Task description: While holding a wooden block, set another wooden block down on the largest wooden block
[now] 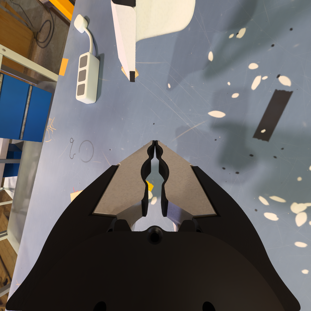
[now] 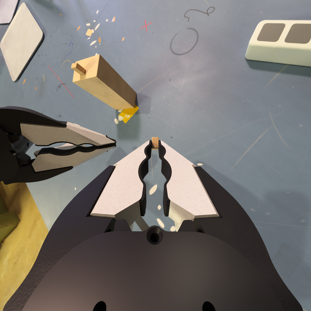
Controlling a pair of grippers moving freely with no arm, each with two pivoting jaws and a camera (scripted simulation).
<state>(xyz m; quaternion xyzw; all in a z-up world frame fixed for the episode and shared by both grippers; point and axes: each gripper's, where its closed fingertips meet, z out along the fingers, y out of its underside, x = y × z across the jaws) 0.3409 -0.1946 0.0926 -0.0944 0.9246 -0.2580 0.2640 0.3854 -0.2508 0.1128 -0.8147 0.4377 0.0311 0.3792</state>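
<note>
The largest wooden block stands upright on the blue table, its base by a yellow tape scrap. A small wooden block lies on its top face. My right gripper is shut on another small wooden block, held at the fingertips above the table, to the right of and nearer than the large block. It also shows in the left wrist view, with the held block at its tip. My left gripper is shut and empty; in the right wrist view it points right, just left of my right gripper.
A white power strip lies near the table's left edge and shows in the right wrist view at upper right. A white pad lies at far left. Black tape is stuck on the table. A blue cabinet stands beyond the edge.
</note>
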